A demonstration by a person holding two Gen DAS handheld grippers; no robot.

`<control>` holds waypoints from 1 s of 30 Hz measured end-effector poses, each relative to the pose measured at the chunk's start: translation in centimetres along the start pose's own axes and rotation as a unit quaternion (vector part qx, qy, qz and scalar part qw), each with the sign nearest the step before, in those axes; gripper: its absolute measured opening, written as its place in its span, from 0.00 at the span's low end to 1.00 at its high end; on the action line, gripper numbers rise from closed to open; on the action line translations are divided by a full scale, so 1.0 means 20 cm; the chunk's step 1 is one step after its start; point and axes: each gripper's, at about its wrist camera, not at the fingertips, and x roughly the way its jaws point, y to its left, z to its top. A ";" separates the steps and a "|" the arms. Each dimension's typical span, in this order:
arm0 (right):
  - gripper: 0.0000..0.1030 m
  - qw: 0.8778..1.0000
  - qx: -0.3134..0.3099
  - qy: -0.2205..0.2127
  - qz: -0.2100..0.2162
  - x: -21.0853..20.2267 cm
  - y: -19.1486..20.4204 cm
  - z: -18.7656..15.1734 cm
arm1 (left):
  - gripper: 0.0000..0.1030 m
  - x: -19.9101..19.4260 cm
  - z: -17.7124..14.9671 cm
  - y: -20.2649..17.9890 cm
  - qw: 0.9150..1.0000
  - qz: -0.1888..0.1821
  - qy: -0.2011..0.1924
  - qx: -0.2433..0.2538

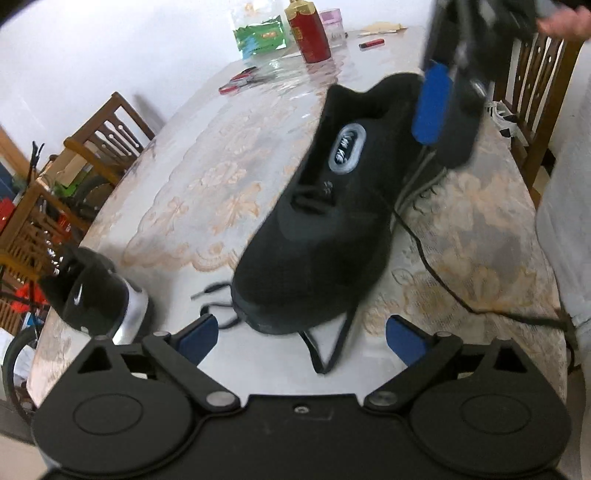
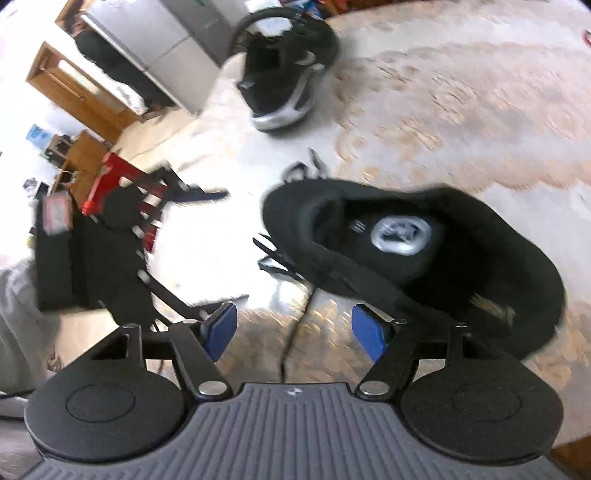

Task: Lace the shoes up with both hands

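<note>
A black sneaker [image 1: 325, 229] lies on the table with its toe toward my left gripper [image 1: 301, 338], which is open and empty just in front of the toe. Loose black lace [image 1: 436, 273] trails right from the shoe, and another end [image 1: 210, 290] lies left of the toe. My right gripper [image 2: 293, 334] is open and empty, above the lace [image 2: 291, 343] beside the shoe's heel [image 2: 424, 251]. It also shows in the left wrist view [image 1: 436, 107] over the heel. The right wrist view is blurred.
A second black sneaker with a silver sole [image 1: 99, 295] stands at the table's left edge, also in the right wrist view [image 2: 284, 70]. A red bottle [image 1: 310, 29], green packet [image 1: 258, 35], red-handled pliers [image 1: 240, 79] and lighter [image 1: 371, 43] lie far back. Wooden chairs [image 1: 107, 136] flank the lace-patterned tablecloth [image 1: 207, 177].
</note>
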 end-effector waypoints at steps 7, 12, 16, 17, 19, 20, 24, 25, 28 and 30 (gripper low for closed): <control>0.70 0.999 0.014 0.029 -0.010 0.05 0.00 -0.09 | 0.00 0.08 0.11 0.08 0.995 0.033 0.001 -0.094; 0.70 1.000 0.000 0.030 0.000 -0.01 -0.04 -0.14 | 0.00 0.01 0.18 0.14 0.991 0.000 0.020 -0.129; 0.70 0.999 -0.014 0.028 0.027 0.00 -0.10 -0.07 | 0.35 0.10 0.17 0.03 0.992 0.033 0.081 -0.090; 0.70 0.999 -0.025 0.029 0.033 0.00 -0.12 -0.05 | 0.46 0.12 0.16 -0.02 0.991 0.041 0.102 -0.071; 0.70 0.997 -0.043 0.036 0.045 -0.01 -0.15 0.00 | 0.53 0.16 0.12 -0.09 0.988 0.062 0.136 -0.050; 0.70 0.996 -0.046 0.043 0.056 -0.02 -0.17 0.04 | 0.54 0.16 0.13 -0.11 0.985 0.079 0.140 -0.067; 0.70 0.991 -0.093 0.022 0.095 -0.02 -0.21 0.34 | 0.61 0.14 0.14 -0.12 0.969 0.104 0.152 -0.162; 0.70 0.990 -0.107 0.014 0.094 0.00 -0.19 0.44 | 0.62 0.13 0.15 -0.13 0.965 0.116 0.156 -0.177; 0.70 0.987 -0.138 0.024 0.081 0.19 -0.15 0.80 | 0.69 0.09 0.17 -0.17 0.951 0.146 0.162 -0.221; 0.57 0.987 -0.136 0.084 0.033 0.47 -0.14 1.00 | 0.69 0.08 0.18 -0.20 0.942 0.154 0.166 -0.247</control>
